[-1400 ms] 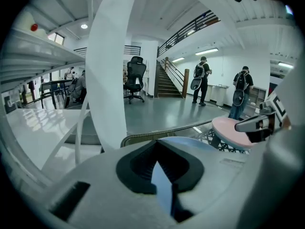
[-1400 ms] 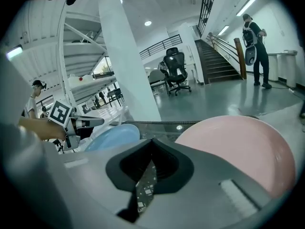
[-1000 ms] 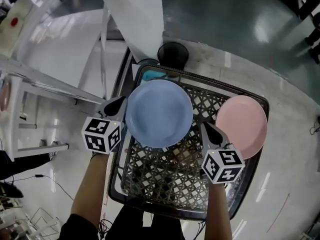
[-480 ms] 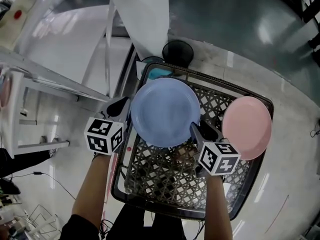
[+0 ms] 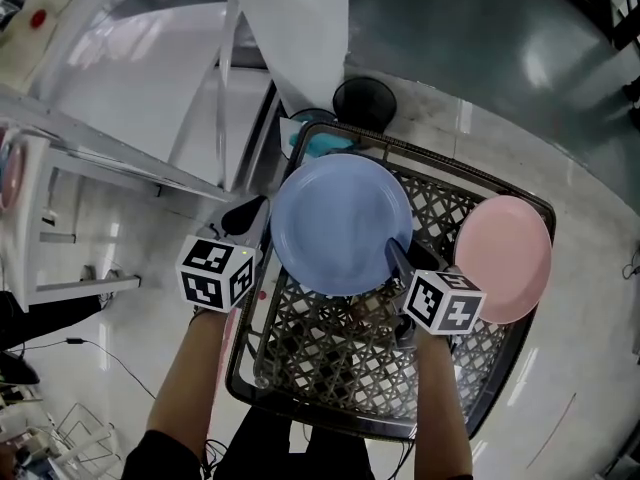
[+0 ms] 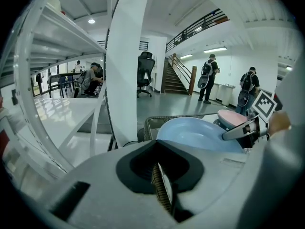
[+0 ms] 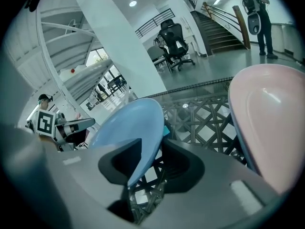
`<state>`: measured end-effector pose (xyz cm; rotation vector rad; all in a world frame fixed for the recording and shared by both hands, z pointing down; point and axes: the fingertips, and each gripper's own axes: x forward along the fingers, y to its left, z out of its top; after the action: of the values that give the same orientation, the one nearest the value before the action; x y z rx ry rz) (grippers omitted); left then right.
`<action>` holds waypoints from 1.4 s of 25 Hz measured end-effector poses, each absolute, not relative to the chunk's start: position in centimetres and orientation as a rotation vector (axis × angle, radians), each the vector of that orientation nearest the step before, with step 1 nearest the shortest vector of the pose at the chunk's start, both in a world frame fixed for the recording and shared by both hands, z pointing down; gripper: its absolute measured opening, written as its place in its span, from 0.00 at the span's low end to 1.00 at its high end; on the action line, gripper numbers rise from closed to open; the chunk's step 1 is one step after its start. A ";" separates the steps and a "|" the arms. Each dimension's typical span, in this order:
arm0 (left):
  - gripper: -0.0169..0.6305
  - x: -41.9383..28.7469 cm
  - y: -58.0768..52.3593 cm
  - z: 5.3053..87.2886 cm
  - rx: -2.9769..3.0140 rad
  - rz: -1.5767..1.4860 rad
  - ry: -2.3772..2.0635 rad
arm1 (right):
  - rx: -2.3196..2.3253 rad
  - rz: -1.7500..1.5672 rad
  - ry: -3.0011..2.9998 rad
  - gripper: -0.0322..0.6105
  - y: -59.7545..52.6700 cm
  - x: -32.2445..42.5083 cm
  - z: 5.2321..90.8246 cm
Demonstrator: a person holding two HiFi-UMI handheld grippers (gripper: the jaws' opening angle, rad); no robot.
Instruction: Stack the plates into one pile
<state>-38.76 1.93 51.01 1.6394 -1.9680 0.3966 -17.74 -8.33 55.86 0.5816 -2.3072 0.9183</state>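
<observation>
A blue plate (image 5: 340, 223) hangs above a black lattice basket (image 5: 330, 368). My left gripper (image 5: 258, 213) is shut on its left rim; in the left gripper view the blue plate (image 6: 200, 135) spreads out just past my left gripper (image 6: 162, 185). My right gripper (image 5: 395, 256) is at the plate's right rim. Its jaws have just been opening and stand open, with the blue plate's (image 7: 128, 123) edge between them at my right gripper (image 7: 143, 166). A pink plate (image 5: 503, 258) lies on the basket's right side, free of both grippers, and looms at the right as the pink plate (image 7: 267, 123).
A teal object (image 5: 322, 146) lies in the basket's far corner, with a black round thing (image 5: 364, 98) on the floor behind it. A white column (image 5: 290, 28) and a white shelf frame (image 5: 120, 178) stand to the left. People stand far off in the hall.
My right gripper let go of the pink plate, opened, and moved left and down to the blue plate's right rim. The pink plate stays on the basket. My left gripper keeps holding the blue plate.
</observation>
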 end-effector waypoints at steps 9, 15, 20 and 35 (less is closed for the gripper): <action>0.02 -38.8 2.7 51.3 1.635 0.409 -1.971 | 0.645 1.046 -2.281 0.14 -9.0 -17.3 56.0; 0.02 -38.9 3.0 50.9 1.634 0.408 -1.973 | 0.607 0.991 -2.310 0.09 -8.6 -17.2 54.9; 0.02 -38.4 2.3 50.7 1.651 0.418 -1.967 | 0.641 1.079 -2.325 0.10 -9.3 -16.5 54.3; 0.02 -34.7 -1.1 48.8 1.752 0.431 -1.914 | 0.765 1.128 -2.379 0.11 -11.4 -11.9 50.4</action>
<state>-34.68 -1.10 48.79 1.7525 -1.9138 0.4305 -11.88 -11.44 50.44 0.7651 -2.3791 1.1277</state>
